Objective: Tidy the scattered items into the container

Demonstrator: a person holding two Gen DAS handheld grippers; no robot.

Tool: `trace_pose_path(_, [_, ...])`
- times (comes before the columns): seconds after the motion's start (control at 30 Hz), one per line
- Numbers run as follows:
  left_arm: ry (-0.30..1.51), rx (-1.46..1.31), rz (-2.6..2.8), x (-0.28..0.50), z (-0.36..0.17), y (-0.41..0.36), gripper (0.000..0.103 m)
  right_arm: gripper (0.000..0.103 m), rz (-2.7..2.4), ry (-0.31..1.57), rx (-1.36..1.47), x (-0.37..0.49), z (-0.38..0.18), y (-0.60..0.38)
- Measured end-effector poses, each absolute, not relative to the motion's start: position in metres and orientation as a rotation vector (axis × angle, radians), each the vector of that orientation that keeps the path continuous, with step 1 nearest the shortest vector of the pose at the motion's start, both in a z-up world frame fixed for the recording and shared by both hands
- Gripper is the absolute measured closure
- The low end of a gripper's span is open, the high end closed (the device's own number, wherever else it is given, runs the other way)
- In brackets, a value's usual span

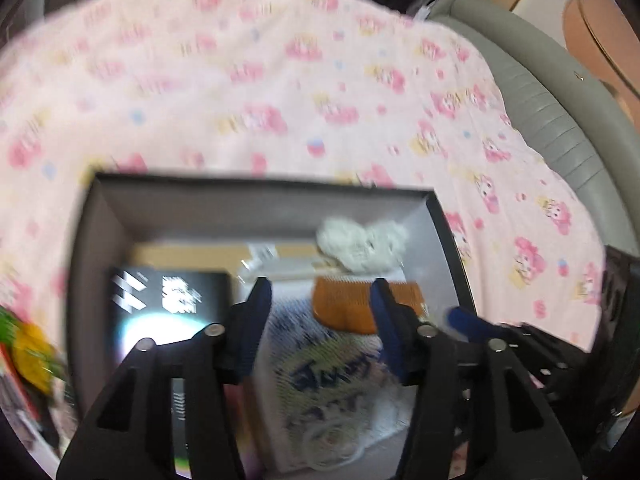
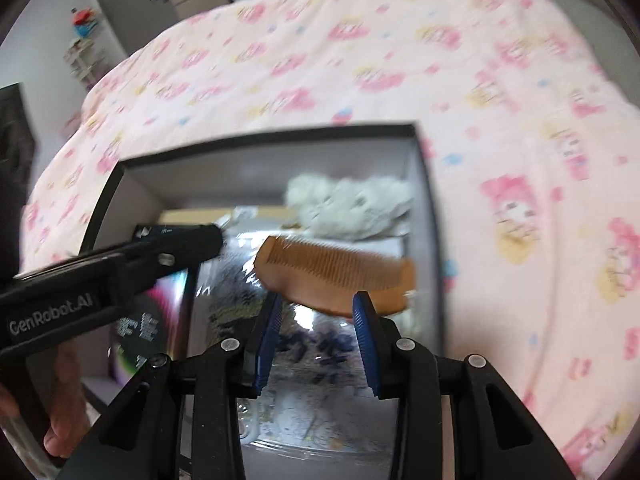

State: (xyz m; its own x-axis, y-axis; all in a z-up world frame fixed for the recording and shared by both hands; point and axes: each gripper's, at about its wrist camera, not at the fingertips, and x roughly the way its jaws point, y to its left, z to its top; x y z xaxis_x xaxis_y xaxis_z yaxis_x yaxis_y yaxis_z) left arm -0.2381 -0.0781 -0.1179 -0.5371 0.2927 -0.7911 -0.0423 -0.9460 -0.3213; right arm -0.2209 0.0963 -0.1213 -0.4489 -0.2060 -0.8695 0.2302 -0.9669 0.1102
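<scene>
A dark box with grey inner walls [image 1: 256,204] [image 2: 224,172] sits on the bed. Inside lie an orange wooden comb [image 1: 344,308] [image 2: 340,272], a white fluffy item [image 1: 360,244] [image 2: 352,204], a clear printed packet [image 1: 320,376] [image 2: 316,356], a black box with a glowing ring print [image 1: 168,312] [image 2: 148,320] and a tan flat item [image 1: 208,256]. My left gripper [image 1: 320,300] is open above the packet and also shows in the right wrist view [image 2: 200,240]. My right gripper [image 2: 318,312] is open, just in front of the comb, touching nothing.
A pink cartoon-print bedsheet [image 1: 280,92] [image 2: 400,60] surrounds the box. A grey padded bed rim [image 1: 556,120] runs along the right. Colourful packaging [image 1: 28,352] lies left of the box. Shelves and a cabinet [image 2: 132,4] stand beyond the bed.
</scene>
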Motion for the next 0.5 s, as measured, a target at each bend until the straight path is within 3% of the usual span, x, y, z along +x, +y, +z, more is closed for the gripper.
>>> trace_pose_path(0.07, [-0.34,-1.338,2.638,-0.233,-0.105,-0.078,0.032,0.065,-2.537,0.032,1.458,-0.215,-0.109,0.1])
trace_pose_path(0.17, [-0.293,-1.261,2.719,-0.219,-0.087,-0.079,0.026,0.053,-2.617,0.011,1.397,-0.207,-0.091,0.098])
trace_pose_path(0.23, [-0.297,-1.229,2.745,-0.204,-0.071,-0.082,0.018,0.034,-2.643,0.006,1.356,-0.201,-0.084,0.091])
trace_pose_path(0.27, [-0.298,-1.22,2.76,-0.197,-0.065,-0.082,0.013,0.031,-2.647,0.017,1.338,-0.198,-0.079,0.089])
trace_pose_path(0.37, [-0.297,-1.193,2.809,-0.177,-0.045,-0.084,0.005,0.03,-2.698,0.054,1.267,-0.177,-0.048,0.093])
trace_pose_path(0.5, [-0.256,-1.18,2.878,-0.15,-0.013,-0.083,0.004,0.029,-2.722,0.103,1.177,-0.151,-0.018,0.093])
